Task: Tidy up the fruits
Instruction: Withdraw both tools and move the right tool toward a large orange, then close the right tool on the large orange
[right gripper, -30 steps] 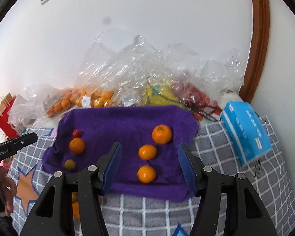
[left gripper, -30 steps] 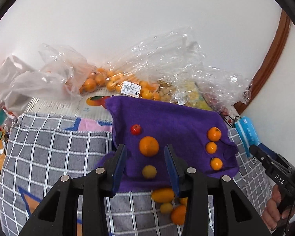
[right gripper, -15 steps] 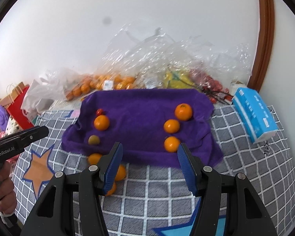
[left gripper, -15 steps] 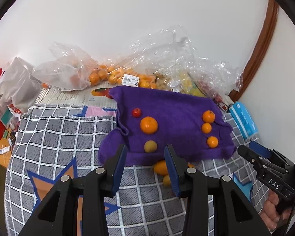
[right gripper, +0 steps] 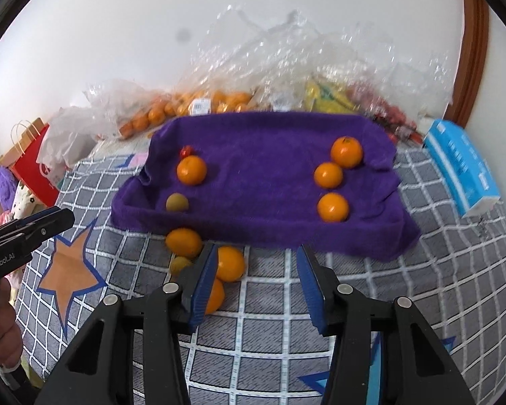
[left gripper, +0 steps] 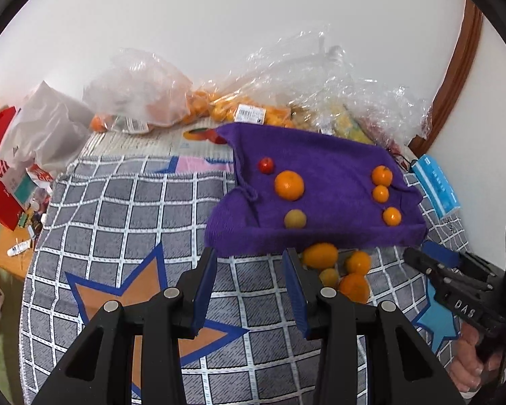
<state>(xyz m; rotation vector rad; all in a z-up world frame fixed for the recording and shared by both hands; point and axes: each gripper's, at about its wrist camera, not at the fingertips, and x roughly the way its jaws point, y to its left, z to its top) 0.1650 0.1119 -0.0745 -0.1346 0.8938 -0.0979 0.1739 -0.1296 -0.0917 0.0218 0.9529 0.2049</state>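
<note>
A purple towel (left gripper: 324,155) (right gripper: 270,168) lies on the checked cloth. On its left side sit a small red fruit (left gripper: 265,165), an orange (left gripper: 289,185) (right gripper: 192,169) and a yellow-green fruit (left gripper: 294,219) (right gripper: 177,202). Three oranges line its right side (left gripper: 381,193) (right gripper: 328,175). Several loose oranges (left gripper: 320,254) (right gripper: 184,242) lie on the cloth in front of the towel. My left gripper (left gripper: 249,263) is open and empty, just left of the loose fruit. My right gripper (right gripper: 257,260) is open and empty, just right of it.
Clear plastic bags of oranges (left gripper: 219,111) (right gripper: 199,104) and other fruit lie along the wall. A blue tissue pack (left gripper: 437,185) (right gripper: 460,172) sits right of the towel. A red paper bag (left gripper: 3,168) (right gripper: 33,165) stands at the left edge.
Both grippers have pulled back toward me from over the towel. The loose fruit in front of the towel has come into view. Both stay open.
</note>
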